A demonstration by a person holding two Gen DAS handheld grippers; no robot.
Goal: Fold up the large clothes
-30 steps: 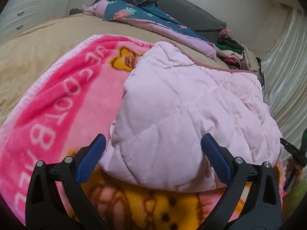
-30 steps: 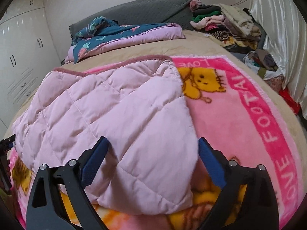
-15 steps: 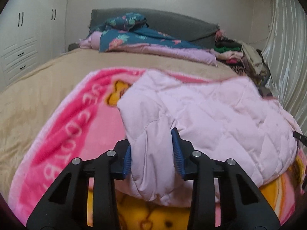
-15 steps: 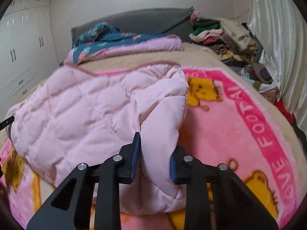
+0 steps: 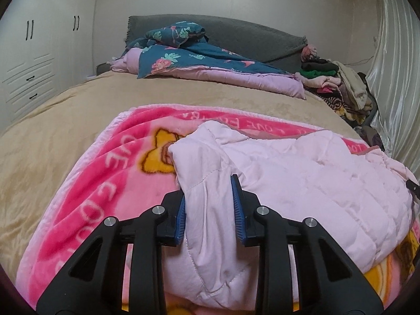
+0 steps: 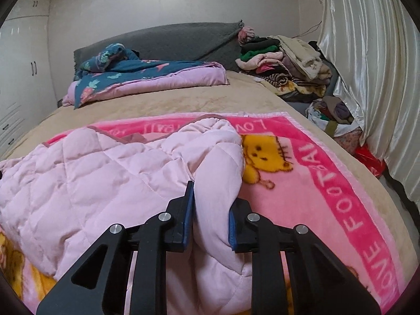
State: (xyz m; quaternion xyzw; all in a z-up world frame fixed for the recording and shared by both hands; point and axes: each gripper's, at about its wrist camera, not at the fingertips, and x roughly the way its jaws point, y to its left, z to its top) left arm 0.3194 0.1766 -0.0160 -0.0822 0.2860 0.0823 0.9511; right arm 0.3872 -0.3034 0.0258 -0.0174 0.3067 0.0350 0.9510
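We see a pale pink quilted garment point(image 5: 302, 183) lying on a bright pink fleece blanket point(image 5: 105, 183) with yellow bears and white letters. The blanket lies across the near part of a bed covered with a beige sheet point(image 5: 65, 120).

The left gripper point(image 5: 208, 210) has its blue pads point(image 5: 181, 218) narrow and closing, and they press a thick fold of the garment at its left near corner. The fabric bulges between the pads and hangs down below them.

In the right wrist view the same garment point(image 6: 92, 178) spreads to the left, and the blanket point(image 6: 328, 197) is bare on the right, where one yellow bear point(image 6: 262, 160) shows just beside the garment's edge. The right gripper point(image 6: 211, 215) is also narrow, with its pads clamped on a fold at the garment's right near corner. So both near corners are pinched and gathered, while the far edge of the garment, with a darker pink trim, rests on the blanket.

At the far end of the bed there is a folded dark blue flowered quilt point(image 5: 199, 57) with a lilac underside, in front of a grey headboard point(image 5: 249, 34). On the far right a pile of clothes point(image 6: 283, 60) stands near a shiny white curtain point(image 6: 367, 65). White wardrobe doors point(image 5: 31, 52) are on the left.
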